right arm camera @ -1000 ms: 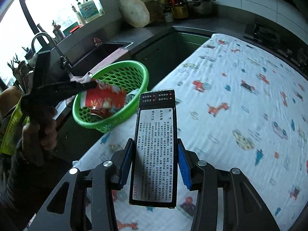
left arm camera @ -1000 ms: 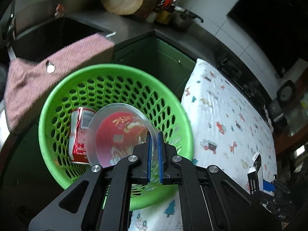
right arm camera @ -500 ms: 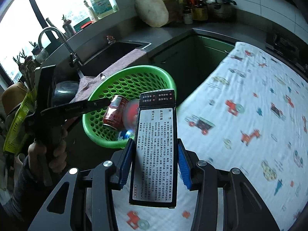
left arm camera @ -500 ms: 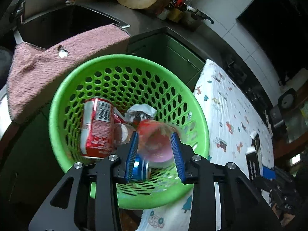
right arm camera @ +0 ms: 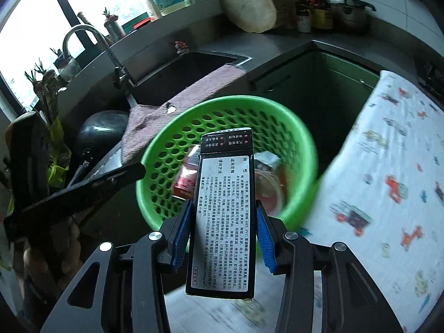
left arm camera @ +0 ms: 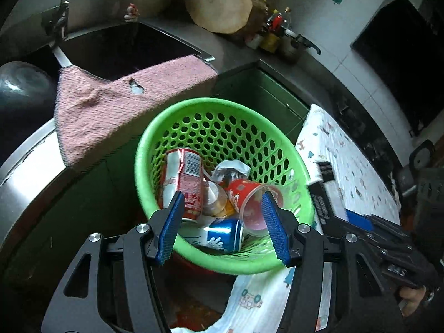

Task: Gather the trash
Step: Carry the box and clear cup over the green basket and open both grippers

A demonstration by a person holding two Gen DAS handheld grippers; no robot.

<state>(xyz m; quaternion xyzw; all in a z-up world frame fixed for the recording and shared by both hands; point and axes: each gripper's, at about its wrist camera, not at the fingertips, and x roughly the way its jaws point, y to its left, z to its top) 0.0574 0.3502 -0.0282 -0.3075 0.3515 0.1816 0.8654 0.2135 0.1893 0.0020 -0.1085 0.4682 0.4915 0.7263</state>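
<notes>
Now mid-collection, with one piece dropped and another on its way. Left hand-held gripper (left arm camera: 222,223) above the near rim of the green basket (left arm camera: 280,263), jaws opening, nothing between the pads. Directly beyond it, in the basket, a red cup (left arm camera: 248,194) on its side, with a red can (left arm camera: 184,177) at 10 o'clock from the cup, a blue can (left arm camera: 222,236) at 7 o'clock and crumpled paper (left arm camera: 230,168) at 12. Right hand-held gripper (right arm camera: 222,234) clamped narrow on a black box (right arm camera: 223,216) with a white printed label, carried upright over the near edge of the basket, patterned cloth (right arm camera: 388,166) at 3 o'clock. Next, probably: box further over the basket's middle, then release; left side clear of the drop first. Risk, judging by the box's length: a catch on the rim and a tumble outside.
</notes>
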